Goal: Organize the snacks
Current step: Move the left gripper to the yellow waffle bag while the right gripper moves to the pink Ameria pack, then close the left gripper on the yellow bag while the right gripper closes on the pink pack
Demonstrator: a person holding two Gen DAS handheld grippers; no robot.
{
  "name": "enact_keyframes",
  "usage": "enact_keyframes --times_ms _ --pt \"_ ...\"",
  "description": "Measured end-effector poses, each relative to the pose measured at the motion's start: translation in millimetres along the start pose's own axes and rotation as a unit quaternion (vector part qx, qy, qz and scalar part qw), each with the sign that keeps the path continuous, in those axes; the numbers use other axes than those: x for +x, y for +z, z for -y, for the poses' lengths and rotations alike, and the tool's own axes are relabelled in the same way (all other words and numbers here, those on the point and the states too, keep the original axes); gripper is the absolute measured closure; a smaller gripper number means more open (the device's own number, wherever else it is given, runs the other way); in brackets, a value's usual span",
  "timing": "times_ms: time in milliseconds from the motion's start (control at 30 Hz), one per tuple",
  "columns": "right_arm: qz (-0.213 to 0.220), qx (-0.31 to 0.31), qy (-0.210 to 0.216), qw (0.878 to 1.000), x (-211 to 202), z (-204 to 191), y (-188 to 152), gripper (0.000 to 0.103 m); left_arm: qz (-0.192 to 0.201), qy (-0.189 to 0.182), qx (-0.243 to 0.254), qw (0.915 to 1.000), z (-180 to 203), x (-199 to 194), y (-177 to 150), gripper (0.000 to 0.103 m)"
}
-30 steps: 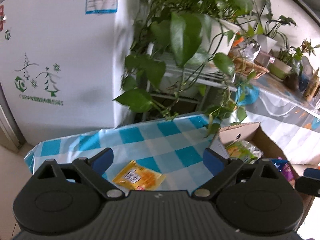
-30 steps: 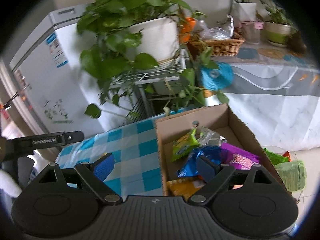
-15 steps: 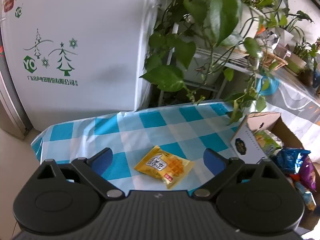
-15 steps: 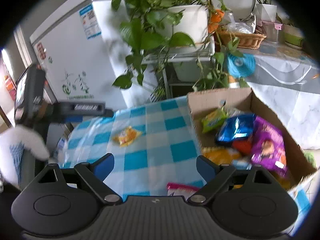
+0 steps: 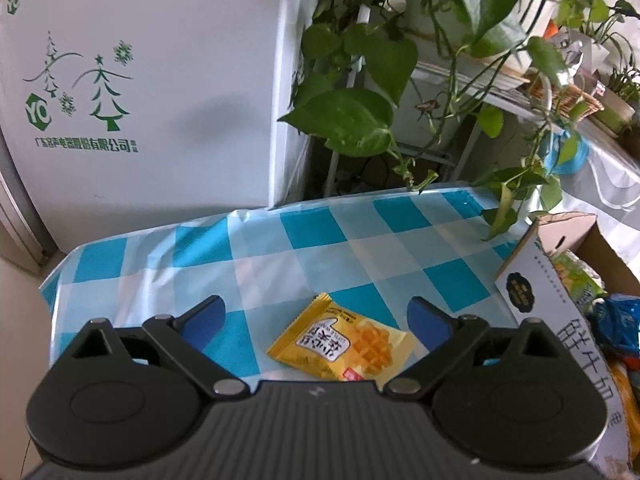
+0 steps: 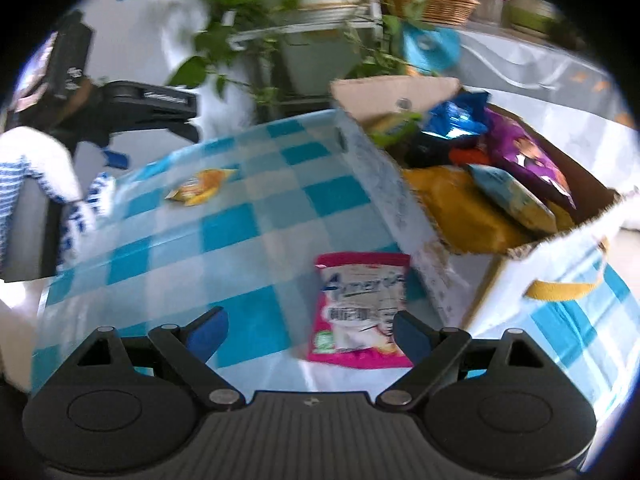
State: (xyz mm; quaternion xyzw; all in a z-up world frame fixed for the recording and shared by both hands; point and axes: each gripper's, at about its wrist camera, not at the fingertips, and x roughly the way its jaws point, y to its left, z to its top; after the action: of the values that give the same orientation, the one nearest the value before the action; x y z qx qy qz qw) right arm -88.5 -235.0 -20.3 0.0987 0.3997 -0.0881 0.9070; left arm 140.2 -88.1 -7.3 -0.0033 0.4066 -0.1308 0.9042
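Blue-and-white checked cloth covers the worktop (image 5: 304, 248), white fridge (image 5: 140, 80) and trailing potted plant (image 5: 360, 92) behind it.

Yellow snack packet (image 5: 342, 342) lies flat on the cloth, apart from the other items. Left gripper (image 5: 316, 316) is above it, jaws spread wide, packet between them in the left wrist view but not touched.

Pink snack packet (image 6: 362, 306) lies flat near the front edge of the cloth, just beside the wall of the cardboard box (image 6: 384, 184). Right gripper (image 6: 310, 330) is over it, jaws spread wide, nothing pinched; packet sits toward the right finger.

Box stands at the right end of the worktop, open top, holding blue, purple, green and yellow bags.

Right wrist view (blurred) also shows the left gripper's body and a gloved hand (image 6: 48, 164) holding it at far left.
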Motion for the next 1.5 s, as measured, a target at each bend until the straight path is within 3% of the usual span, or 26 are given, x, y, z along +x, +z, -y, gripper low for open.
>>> enact_keyframes --times_ms 267,467,667,833,900,1233,1500 --pt "-0.003 0.042 -0.05 0.998 28.1 7.3 -1.9 0.01 -0.011 0.006 -0.005 0.9999 5.2 32.4 4.8 0.006" --pt "-0.004 0.069 -0.062 0.996 39.6 9.4 0.0 0.01 -0.027 0.014 -0.012 0.9995 4.8 53.3 3.2 0.006" --pt "0.002 0.072 -0.068 0.995 44.1 7.6 2.1 0.02 -0.037 0.03 0.014 0.9988 6.1 60.9 -2.2 0.01" --pt "0.005 0.069 -0.059 0.996 43.7 8.4 4.1 0.037 -0.044 0.03 0.022 0.9983 1.2 55.1 -9.0 0.03" --pt "0.005 0.074 -0.054 0.996 42.9 9.7 5.0 0.038 -0.045 0.024 0.027 0.9983 -2.7 49.7 -11.5 0.035" --pt "0.0 0.066 -0.015 0.998 43.1 7.5 8.0 0.042 -0.05 0.011 0.047 0.9976 -16.6 17.0 -35.2 0.043" --pt "-0.011 0.017 0.033 0.999 46.7 -9.1 9.4 0.042 -0.053 -0.001 0.059 0.9968 -22.3 -25.5 -73.0 0.045"
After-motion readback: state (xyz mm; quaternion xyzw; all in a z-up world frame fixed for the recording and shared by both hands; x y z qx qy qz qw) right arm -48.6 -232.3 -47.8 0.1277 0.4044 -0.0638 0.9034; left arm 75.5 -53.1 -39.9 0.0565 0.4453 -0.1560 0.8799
